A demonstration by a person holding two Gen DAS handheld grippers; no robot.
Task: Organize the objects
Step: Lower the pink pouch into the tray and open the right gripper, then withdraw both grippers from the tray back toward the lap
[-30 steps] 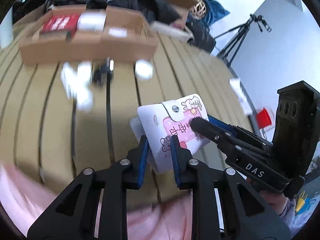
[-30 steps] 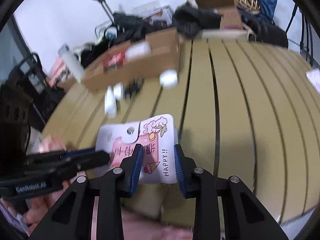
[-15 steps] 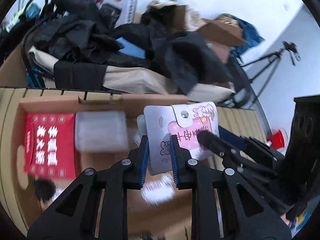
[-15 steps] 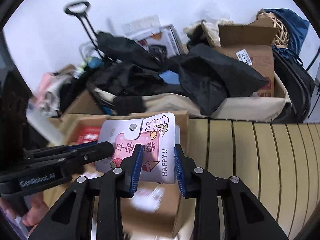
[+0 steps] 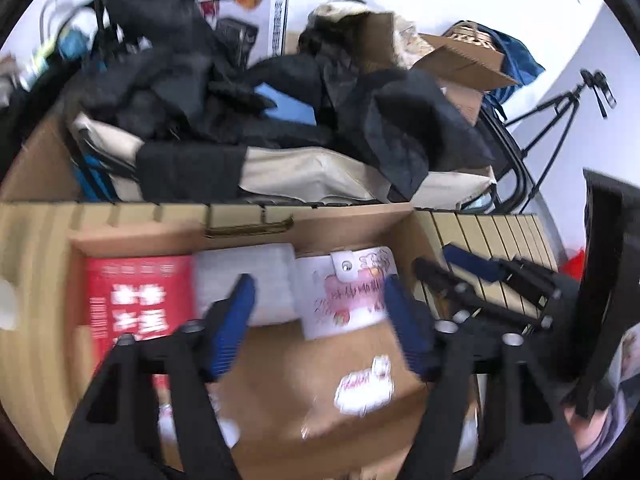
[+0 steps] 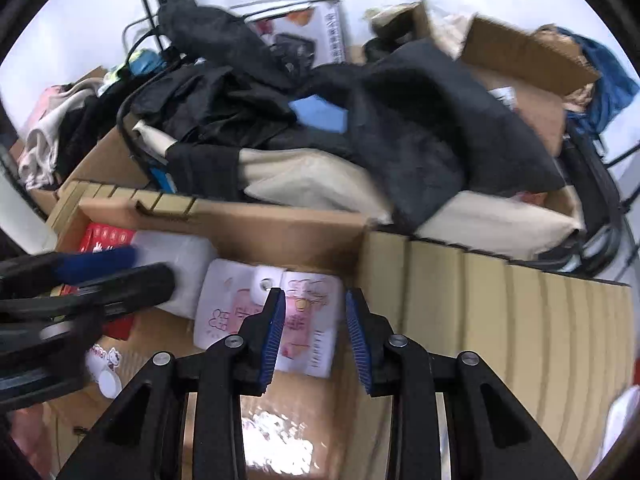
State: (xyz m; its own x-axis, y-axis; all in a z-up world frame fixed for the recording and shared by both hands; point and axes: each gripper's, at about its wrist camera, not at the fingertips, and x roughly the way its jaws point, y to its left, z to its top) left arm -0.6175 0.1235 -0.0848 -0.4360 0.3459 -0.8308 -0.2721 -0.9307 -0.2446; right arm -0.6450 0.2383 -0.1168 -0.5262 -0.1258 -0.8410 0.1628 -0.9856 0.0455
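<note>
Cardboard box [image 5: 340, 232] sits at the table's [image 6: 500, 320] far edge. In it we see the white and pink card wallet [image 5: 348, 292] lying free beside a clear plastic case [image 5: 256, 280] and red pack [image 5: 136, 300]. Our left hand-held gripper [image 5: 320, 312] and right hand-held gripper [image 6: 316, 332] hover spread apart, apparently holding nothing.

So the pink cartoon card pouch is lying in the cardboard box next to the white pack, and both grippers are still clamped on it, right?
Not quite. The pink cartoon card pouch does lie in the cardboard box next to the white pack, but both grippers are open: the left wrist view shows the left gripper spread wide, and the right wrist view shows the right gripper apart too.
</note>
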